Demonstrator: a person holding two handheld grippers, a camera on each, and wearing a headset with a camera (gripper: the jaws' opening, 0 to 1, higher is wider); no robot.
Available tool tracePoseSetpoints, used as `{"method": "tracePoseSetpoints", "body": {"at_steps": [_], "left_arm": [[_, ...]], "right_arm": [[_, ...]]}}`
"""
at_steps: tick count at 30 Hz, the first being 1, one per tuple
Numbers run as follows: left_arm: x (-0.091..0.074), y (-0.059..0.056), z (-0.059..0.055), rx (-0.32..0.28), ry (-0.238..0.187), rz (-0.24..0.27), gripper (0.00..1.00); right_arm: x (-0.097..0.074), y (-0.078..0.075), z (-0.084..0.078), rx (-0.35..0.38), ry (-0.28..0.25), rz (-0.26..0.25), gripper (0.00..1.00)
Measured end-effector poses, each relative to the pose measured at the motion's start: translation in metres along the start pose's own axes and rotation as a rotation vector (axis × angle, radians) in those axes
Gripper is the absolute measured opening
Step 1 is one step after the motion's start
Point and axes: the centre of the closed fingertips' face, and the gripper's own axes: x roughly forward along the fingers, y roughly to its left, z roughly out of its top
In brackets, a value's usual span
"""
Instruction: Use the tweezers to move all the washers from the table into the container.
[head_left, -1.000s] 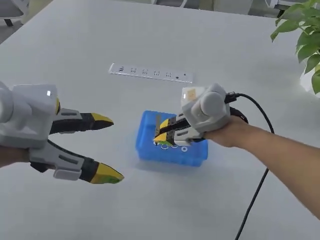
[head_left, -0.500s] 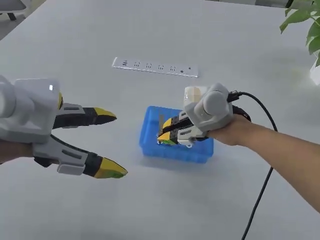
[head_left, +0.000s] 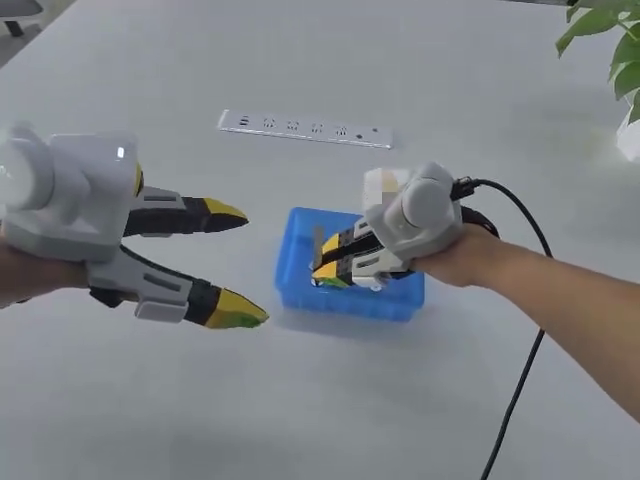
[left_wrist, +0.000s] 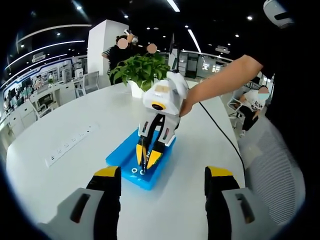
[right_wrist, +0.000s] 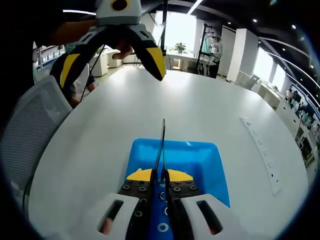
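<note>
A blue container (head_left: 396, 300) sits mid-table, also seen in the left gripper view (left_wrist: 124, 159) and the right gripper view (right_wrist: 202, 162). My right gripper (head_left: 333, 266) hangs over its left half, shut on thin metal tweezers (right_wrist: 162, 142) whose tips point at the container floor. Small silver washers (right_wrist: 162, 195) lie inside the container, under the right gripper (right_wrist: 161, 176), and show near the tweezer tips (left_wrist: 135, 170). My left gripper (head_left: 241, 266) is held open and bare to the left of the container, above the table. Its jaws (left_wrist: 164, 175) face the right gripper (left_wrist: 151, 154).
A white power strip (head_left: 305, 130) lies on the table beyond the container. A black cable (head_left: 520, 340) trails from the right gripper toward the near edge. A potted plant (head_left: 600, 40) stands at the far right. People stand in the background.
My left gripper has drifted right, closer to the container. The right gripper has stayed over the container with the tweezers still in it.
</note>
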Motion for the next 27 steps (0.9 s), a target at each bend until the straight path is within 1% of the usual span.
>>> {"method": "tracePoseSetpoints", "body": {"at_steps": [3,9,13,19,23,27], "left_arm": [[0.005,0.003,0.005,0.015,-0.008,-0.011,0.67],[0.016,0.011,0.005,0.056,0.011,-0.029,0.57],[0.024,0.014,0.008,0.073,0.012,-0.046,0.5],[0.038,0.019,0.01,0.101,0.018,-0.066,0.37],[0.047,0.023,0.014,0.109,0.016,-0.074,0.28],[0.055,0.024,0.017,0.126,0.016,-0.088,0.24]], "right_arm": [[0.0,0.0,0.0,-0.003,0.002,0.001,0.1],[0.001,0.0,0.0,-0.005,0.002,0.002,0.1],[0.001,0.0,0.0,-0.005,0.003,0.002,0.1],[0.001,0.0,0.0,-0.008,0.003,0.002,0.1],[0.001,0.0,0.0,-0.01,0.003,0.002,0.1],[0.001,0.0,0.0,-0.015,0.005,0.002,0.1]]}}
